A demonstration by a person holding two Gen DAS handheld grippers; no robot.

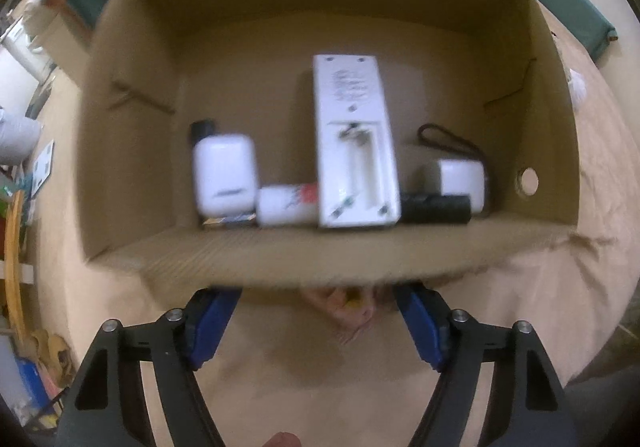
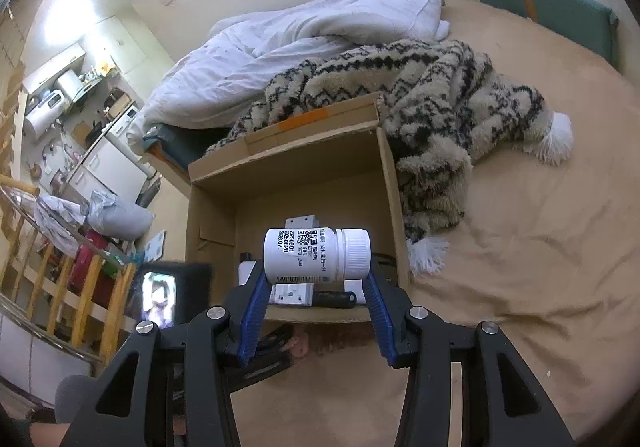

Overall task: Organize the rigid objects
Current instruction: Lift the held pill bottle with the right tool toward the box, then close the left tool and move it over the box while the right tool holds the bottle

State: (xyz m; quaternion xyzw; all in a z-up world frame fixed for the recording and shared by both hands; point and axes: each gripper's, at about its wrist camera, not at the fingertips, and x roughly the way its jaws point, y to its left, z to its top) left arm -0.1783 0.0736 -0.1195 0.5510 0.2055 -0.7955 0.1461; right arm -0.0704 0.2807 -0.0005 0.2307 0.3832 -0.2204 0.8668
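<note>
An open cardboard box sits on the tan bed cover. Inside lie a white remote with its battery bay open, a white case, a small white tube, a black cylinder and a white charger with a black cord. My left gripper is open, its tips hidden under the box's near wall. My right gripper is shut on a white pill bottle, held sideways over the box.
A patterned fleece blanket and a white duvet lie behind the box. A teal headboard cushion stands at the back right. A phone with a lit screen is left of the box. A wooden railing runs along the left.
</note>
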